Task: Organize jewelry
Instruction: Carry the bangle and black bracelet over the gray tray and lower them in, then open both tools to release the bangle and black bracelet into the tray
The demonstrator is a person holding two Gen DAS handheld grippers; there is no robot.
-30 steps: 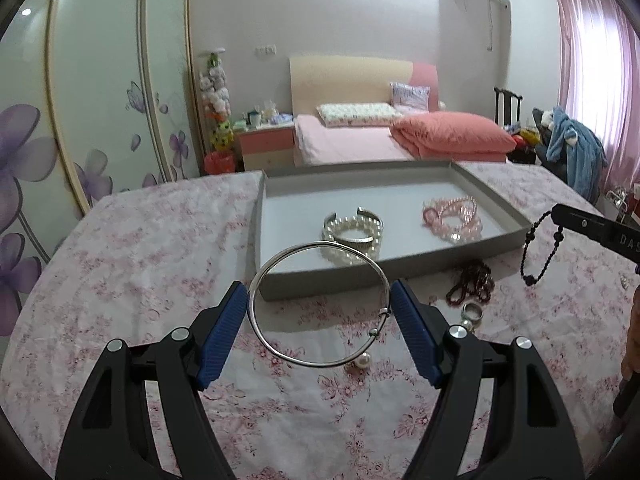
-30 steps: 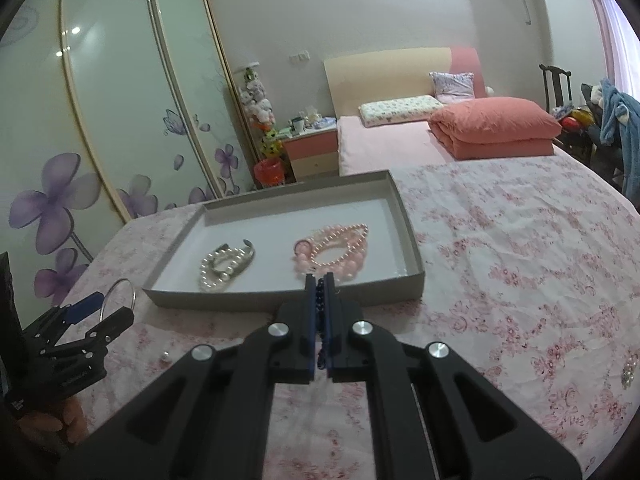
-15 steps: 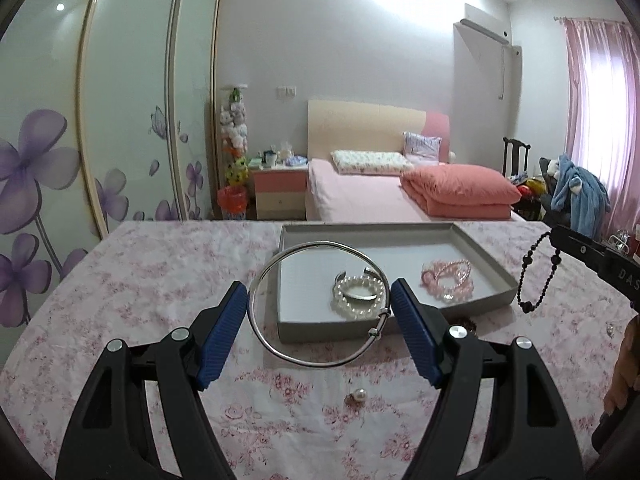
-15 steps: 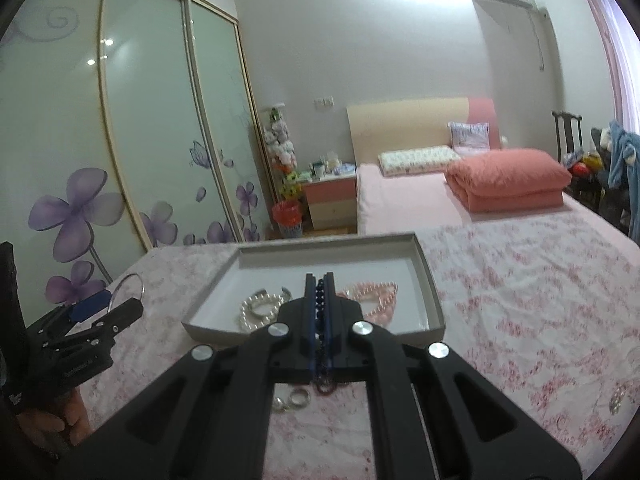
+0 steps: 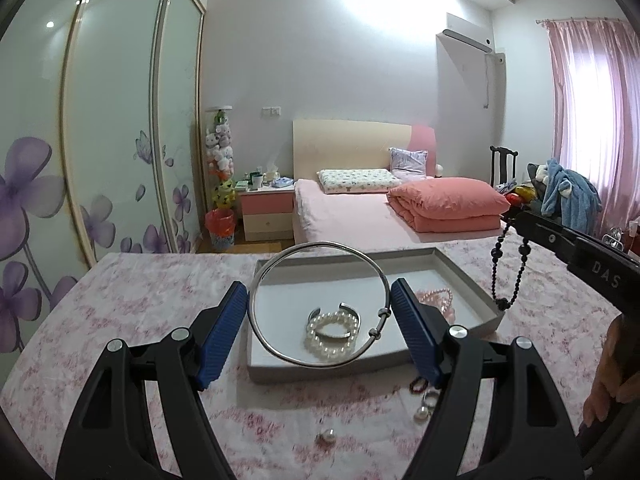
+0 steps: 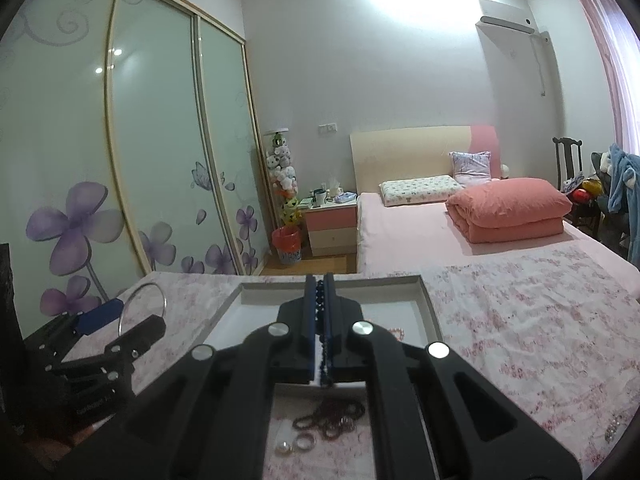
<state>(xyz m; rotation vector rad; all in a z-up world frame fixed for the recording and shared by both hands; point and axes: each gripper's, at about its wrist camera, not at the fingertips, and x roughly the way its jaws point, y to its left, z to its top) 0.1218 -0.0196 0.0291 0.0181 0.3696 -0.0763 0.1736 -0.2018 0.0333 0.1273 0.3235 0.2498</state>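
Note:
My left gripper (image 5: 320, 312) is shut on a thin silver bangle (image 5: 320, 243), held upright between its blue pads above the near wall of the grey tray (image 5: 468, 280). Through the bangle I see a white pearl bracelet (image 5: 332, 332) lying in the tray, and a pink bead bracelet (image 5: 438, 300) lies further right. My right gripper (image 6: 320, 282) is shut on a dark bead string (image 6: 325, 354), which hangs in a loop (image 5: 506, 268) over the tray's right end. The left gripper (image 6: 120, 320) shows at the lower left of the right wrist view.
On the floral tablecloth in front of the tray lie a dark red bead bracelet (image 6: 332, 416), small rings (image 6: 306, 442) and loose pearls (image 5: 325, 436). A hand (image 5: 612, 360) holds the right gripper. Behind the table stand a bed and a wardrobe with sliding doors.
Both grippers have risen and tipped upward with their jewelry still held. The tray and table sit lower in both views, and the loose pieces in front of the tray have come into sight.

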